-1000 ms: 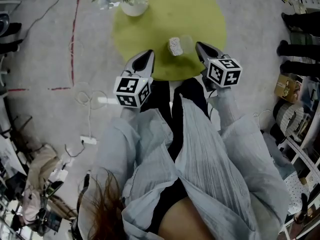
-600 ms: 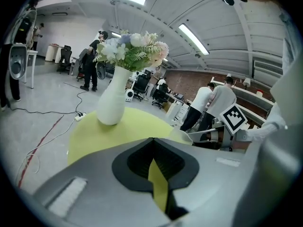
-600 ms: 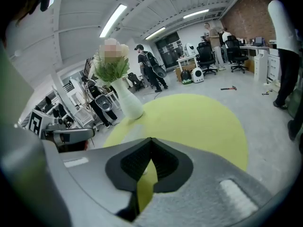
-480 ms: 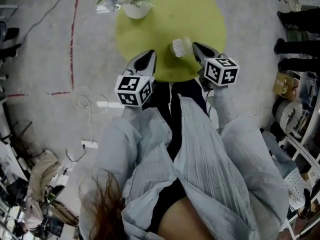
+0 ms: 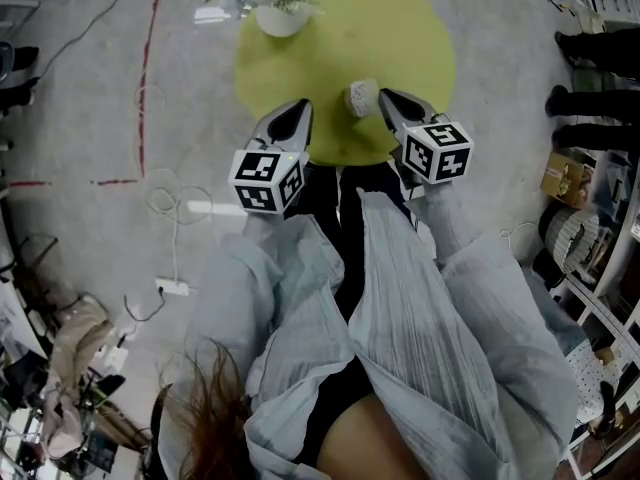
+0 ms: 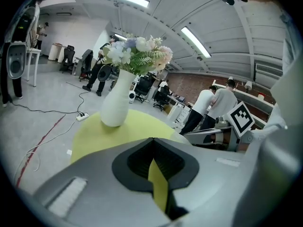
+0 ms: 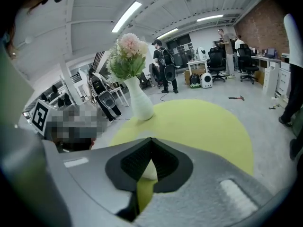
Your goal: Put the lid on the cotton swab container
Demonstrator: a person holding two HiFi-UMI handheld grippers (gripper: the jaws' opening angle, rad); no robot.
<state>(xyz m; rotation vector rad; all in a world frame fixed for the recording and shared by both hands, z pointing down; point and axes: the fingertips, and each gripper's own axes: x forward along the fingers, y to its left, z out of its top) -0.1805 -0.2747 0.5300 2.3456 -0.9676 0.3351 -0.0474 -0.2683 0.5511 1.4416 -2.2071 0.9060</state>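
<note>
A small white cotton swab container stands near the front of the round yellow-green table. I cannot make out its lid. My right gripper is shut and empty, its tip just right of the container; whether they touch is unclear. In the right gripper view the jaws meet, and a bit of the white container shows through the slit below them. My left gripper is shut and empty over the table's front left edge, apart from the container. In the left gripper view only table shows between the jaws.
A white vase of flowers stands at the table's far side, also in the left gripper view and the right gripper view. Cables and a power strip lie on the floor left. Shelves stand right. People stand in the background.
My right gripper has moved left, closing the distance to the container. The left gripper has stayed about where it was. The view has shifted slightly.
</note>
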